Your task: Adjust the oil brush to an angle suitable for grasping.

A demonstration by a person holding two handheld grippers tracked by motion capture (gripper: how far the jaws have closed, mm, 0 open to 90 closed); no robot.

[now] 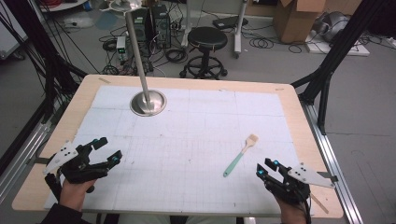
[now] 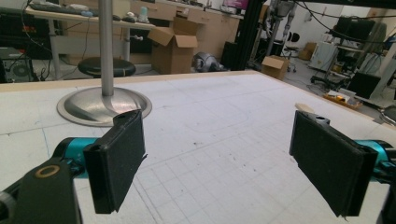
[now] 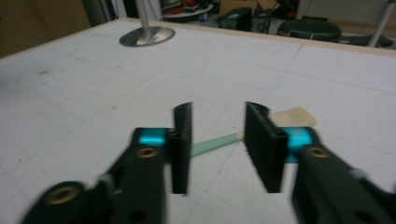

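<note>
Item: brush (image 1: 240, 156), green handle, lay flat on table (image 1: 196, 135), just ahead of your right gripper (image 1: 267, 169), jaws parted, empty. Your left gripper (image 1: 106, 150): spread wide, empty, well apart.

Even, soft indoor light with faint shadows; the right gripper view is blurred, worst near its bottom edge.
</note>
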